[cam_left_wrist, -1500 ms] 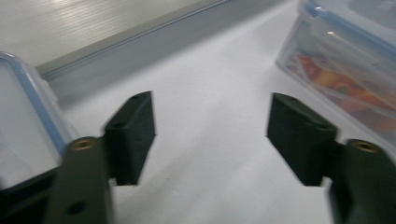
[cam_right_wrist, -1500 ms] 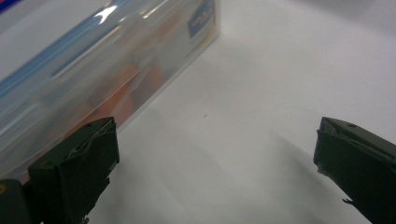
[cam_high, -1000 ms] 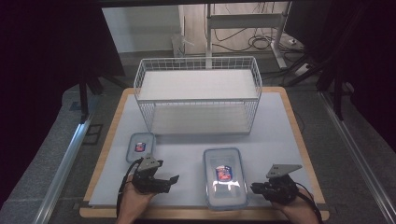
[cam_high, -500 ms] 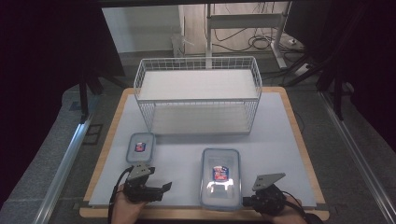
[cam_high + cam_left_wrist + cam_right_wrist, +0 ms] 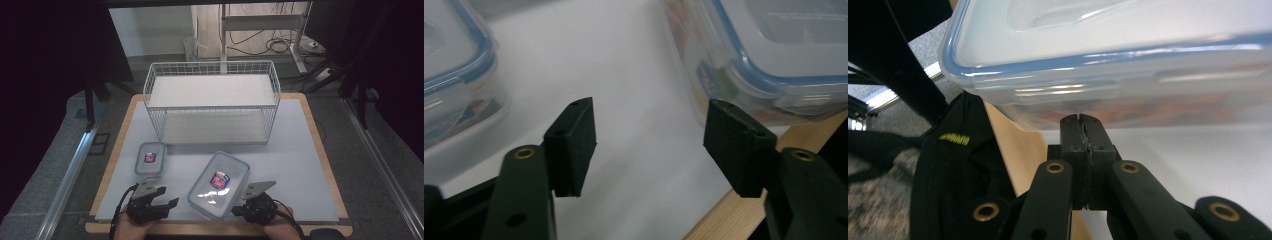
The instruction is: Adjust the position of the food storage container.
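Note:
A large clear container with a blue-rimmed lid (image 5: 219,184) lies tilted on the white mat, near the front edge. My right gripper (image 5: 238,210) is shut, empty, at the container's near right corner. In the right gripper view its tips (image 5: 1082,120) sit against the lower side wall of the large container (image 5: 1123,60). A small container of the same kind (image 5: 150,157) lies to the left. My left gripper (image 5: 167,197) is open between the two; its jaws have just been closing, with only bare mat between them (image 5: 651,125). The large container (image 5: 774,60) is on its right, the small one (image 5: 454,75) on its left.
A white wire basket (image 5: 212,107) with a shelf stands at the back middle of the mat (image 5: 295,165). The table's wooden front edge (image 5: 215,229) runs just under both hands. Dark floor and a metal rail lie to the left.
My right gripper has moved left and the large container has swung, its near end shifted left. My left gripper's jaws stand narrower than before. The small container has not moved.

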`<control>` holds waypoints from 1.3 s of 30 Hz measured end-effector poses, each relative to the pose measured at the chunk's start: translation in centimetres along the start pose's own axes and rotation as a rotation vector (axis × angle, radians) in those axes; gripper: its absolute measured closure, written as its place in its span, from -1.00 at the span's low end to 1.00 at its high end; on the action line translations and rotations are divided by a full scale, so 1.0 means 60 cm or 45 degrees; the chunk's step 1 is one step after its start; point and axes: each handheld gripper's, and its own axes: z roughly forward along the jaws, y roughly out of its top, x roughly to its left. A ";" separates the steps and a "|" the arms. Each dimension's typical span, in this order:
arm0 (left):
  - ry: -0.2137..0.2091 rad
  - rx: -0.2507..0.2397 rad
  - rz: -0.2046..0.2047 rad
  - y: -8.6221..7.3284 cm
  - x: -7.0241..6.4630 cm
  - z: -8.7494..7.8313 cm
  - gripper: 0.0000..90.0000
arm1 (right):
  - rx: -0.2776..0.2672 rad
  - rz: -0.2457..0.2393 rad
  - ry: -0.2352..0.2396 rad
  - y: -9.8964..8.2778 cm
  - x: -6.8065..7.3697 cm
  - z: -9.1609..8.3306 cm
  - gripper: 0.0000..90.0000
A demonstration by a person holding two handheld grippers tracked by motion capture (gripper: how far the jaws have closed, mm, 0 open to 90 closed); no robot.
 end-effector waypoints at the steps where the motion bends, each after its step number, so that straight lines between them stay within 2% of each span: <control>1: -0.007 0.002 -0.007 0.000 0.001 -0.001 -0.07 | 0.007 -0.003 0.001 0.005 -0.001 0.003 0.99; 4: -0.033 0.024 -0.013 -0.001 -0.001 0.000 0.13 | 0.011 0.003 -0.047 0.004 -0.006 -0.006 0.99; 6: -0.065 0.038 -0.008 0.000 -0.006 0.003 0.27 | 0.017 0.011 -0.132 -0.003 -0.019 -0.021 0.99; 8: -0.092 0.047 -0.004 0.001 -0.015 0.006 0.45 | -0.038 0.078 -0.168 -0.010 -0.045 -0.041 0.97; 10: -0.114 0.065 0.009 -0.001 -0.030 0.008 0.60 | -0.086 0.111 -0.230 -0.009 -0.067 -0.057 0.97; 12: -0.117 0.072 0.015 -0.004 -0.040 0.008 0.75 | -0.138 0.144 -0.264 -0.005 -0.091 -0.070 0.96; 15: -0.154 0.069 -0.016 -0.008 -0.052 0.010 0.87 | -0.160 0.151 -0.322 0.005 -0.118 -0.073 0.97; 18: -0.190 0.098 -0.035 -0.008 -0.058 0.023 0.93 | -0.182 0.148 -0.355 0.023 -0.145 -0.067 0.99; 20: -0.200 0.131 -0.041 -0.007 -0.061 0.036 0.93 | -0.187 0.137 -0.358 0.035 -0.159 -0.060 0.99; 23: -0.212 0.160 -0.046 -0.003 -0.067 0.051 0.93 | -0.189 0.124 -0.328 0.055 -0.177 -0.042 0.99; 24: -0.215 0.182 -0.032 -0.001 -0.068 0.055 0.94 | -0.180 0.116 -0.323 0.059 -0.182 -0.037 0.99; 26: -0.195 0.207 -0.012 0.000 -0.071 0.062 0.97 | -0.190 0.121 -0.286 0.063 -0.193 -0.033 0.99; 28: -0.180 0.217 -0.028 0.001 -0.069 0.067 0.99 | -0.196 0.137 -0.253 0.061 -0.198 -0.034 1.00; 36: -0.103 0.228 -0.069 0.015 -0.045 0.082 0.99 | -0.174 0.174 -0.243 0.046 -0.193 -0.048 1.00; 39: -0.104 0.231 -0.100 0.020 -0.031 0.088 0.99 | -0.133 0.161 -0.246 0.037 -0.184 -0.051 1.00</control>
